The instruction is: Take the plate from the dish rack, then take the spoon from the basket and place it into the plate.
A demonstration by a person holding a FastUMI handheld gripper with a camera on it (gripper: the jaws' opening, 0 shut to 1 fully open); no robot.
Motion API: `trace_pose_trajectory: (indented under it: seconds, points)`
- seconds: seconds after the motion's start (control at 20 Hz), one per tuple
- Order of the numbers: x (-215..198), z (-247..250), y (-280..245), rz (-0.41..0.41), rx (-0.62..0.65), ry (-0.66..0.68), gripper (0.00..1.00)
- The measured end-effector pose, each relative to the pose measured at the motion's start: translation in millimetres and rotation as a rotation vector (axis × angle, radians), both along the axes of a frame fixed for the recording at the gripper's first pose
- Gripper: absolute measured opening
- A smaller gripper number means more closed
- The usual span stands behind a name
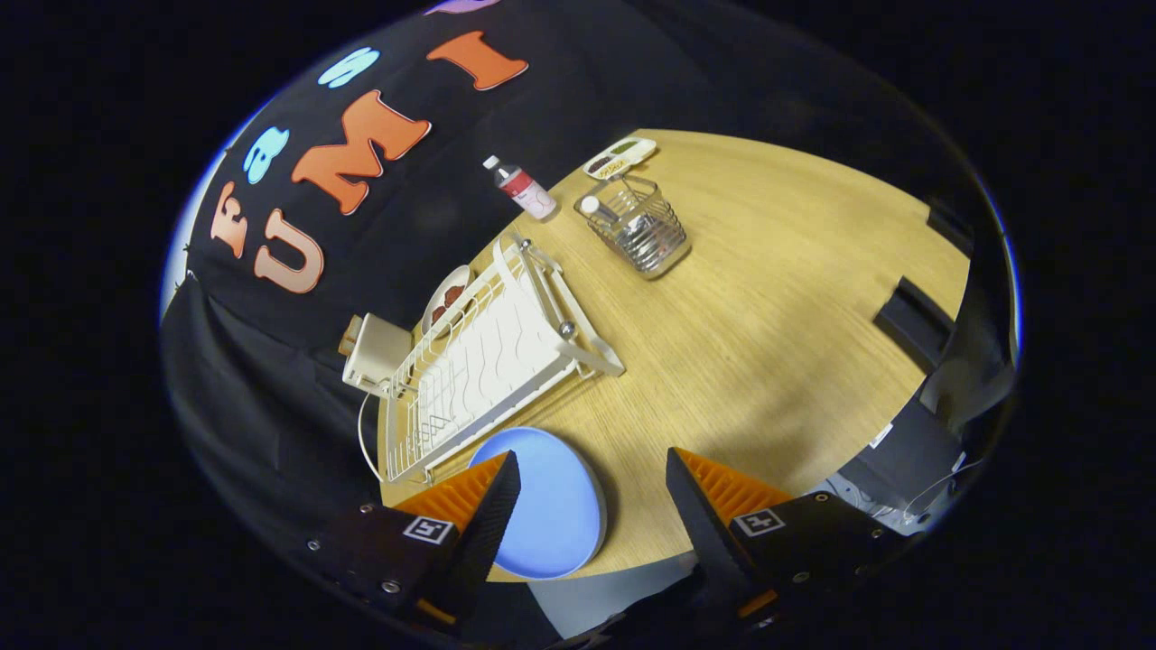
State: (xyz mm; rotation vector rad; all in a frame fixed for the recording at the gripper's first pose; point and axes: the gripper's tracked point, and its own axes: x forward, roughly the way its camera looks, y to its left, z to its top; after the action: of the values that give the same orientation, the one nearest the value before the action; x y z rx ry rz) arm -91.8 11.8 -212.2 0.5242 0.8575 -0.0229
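A blue plate (pixel 553 506) lies flat on the wooden table (pixel 768 325), just in front of the white dish rack (pixel 483 361). My gripper (pixel 591 496) is open above the plate's near side; one finger overlaps the plate's edge, the other hangs over bare table beside it. Nothing is held between the fingers. Far beyond, a wire basket (pixel 643 230) stands on the table with a spoon (pixel 598 209) upright in it, its round end sticking out of the top.
A small bottle (pixel 521 188) with a red label and a compartment tray (pixel 619 157) stand behind the basket. A white box (pixel 375 350) and a small dish (pixel 447 296) sit behind the rack. Dark fixtures (pixel 912 320) line the table's far side.
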Motion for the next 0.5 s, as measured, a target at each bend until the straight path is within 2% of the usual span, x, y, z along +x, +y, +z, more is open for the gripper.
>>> trace_pose_trajectory:
  seconds: [0.3, 0.5]
  points:
    - [51.2, 36.2, -39.3, 0.008, -0.251, -0.138, 0.98]
    - [88.5, 58.8, -47.5, 0.084, -0.453, -0.284, 0.98]
